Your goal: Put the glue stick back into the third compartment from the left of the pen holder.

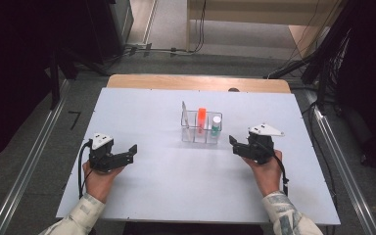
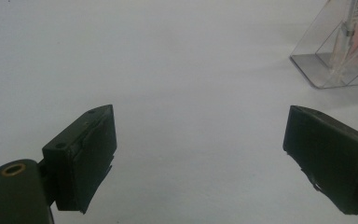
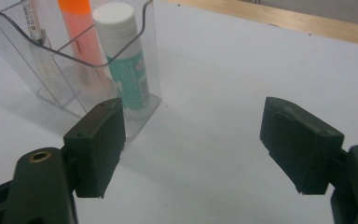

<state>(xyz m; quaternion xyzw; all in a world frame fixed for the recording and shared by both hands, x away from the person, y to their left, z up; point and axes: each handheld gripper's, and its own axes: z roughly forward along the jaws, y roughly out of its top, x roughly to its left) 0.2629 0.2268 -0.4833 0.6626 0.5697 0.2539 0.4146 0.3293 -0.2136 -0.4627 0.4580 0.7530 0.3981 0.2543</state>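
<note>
A clear plastic organizer (image 1: 194,136) stands upright mid-table with three compartments. A thin pen (image 1: 186,116) sits in its left one, an orange marker (image 1: 201,117) in the middle, and a white-capped glue stick with a teal label (image 1: 216,125) in the right. My right gripper (image 1: 233,144) is open just right of the organizer with nothing between its jaws; in the right gripper view (image 3: 191,123) the glue stick (image 3: 121,56), marker (image 3: 77,28) and pen (image 3: 31,18) stand close ahead on the left. My left gripper (image 1: 131,152) is open and empty at the left (image 2: 198,135), well apart from the organizer (image 2: 317,70).
Everything rests on a white board (image 1: 176,186) that lies on a wooden table (image 1: 196,82). Metal rails (image 1: 338,161) run along both sides on the floor. Cables and dark stands (image 1: 323,58) are beyond the far edge.
</note>
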